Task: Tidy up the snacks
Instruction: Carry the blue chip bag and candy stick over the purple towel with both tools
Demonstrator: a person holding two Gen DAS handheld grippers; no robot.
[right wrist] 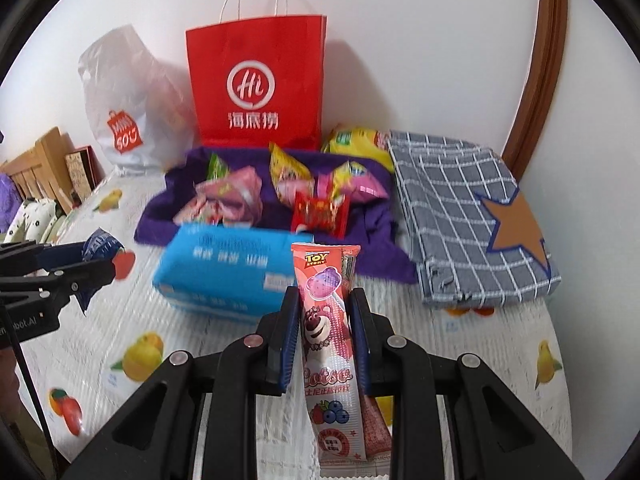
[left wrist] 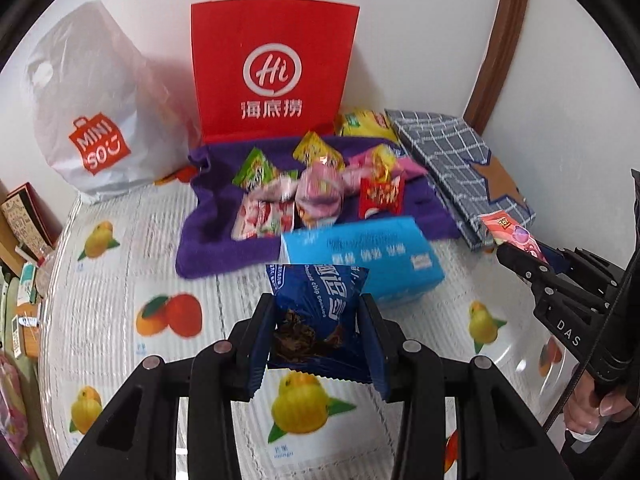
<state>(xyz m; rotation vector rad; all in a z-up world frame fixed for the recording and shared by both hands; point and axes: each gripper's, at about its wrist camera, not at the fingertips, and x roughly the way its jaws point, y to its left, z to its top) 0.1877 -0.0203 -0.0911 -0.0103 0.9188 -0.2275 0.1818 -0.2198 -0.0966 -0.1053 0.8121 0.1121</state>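
A blue cookie packet [left wrist: 316, 312] is clenched between the left gripper [left wrist: 318, 340] fingers, lifted above the fruit-print table [left wrist: 160, 240]. A pink candy stick [right wrist: 326, 344] is pinched mid-length in the right gripper [right wrist: 326, 340]. Both are judged light, crinkly and slippery; the cookies are likely fragile, so the sealed edges suit holding. More snacks [left wrist: 316, 192] lie on a purple cloth [left wrist: 208, 240].

2 black plastic two-finger grippers, the left gripper [left wrist: 316, 344] and the right gripper [right wrist: 325, 332], are fitted with ribbed blue pads [right wrist: 291, 336] and round silver screws [left wrist: 222, 346]. White "DAS" lettering [left wrist: 568, 331] and a black cable [left wrist: 568, 396] are seen on the right gripper's body.
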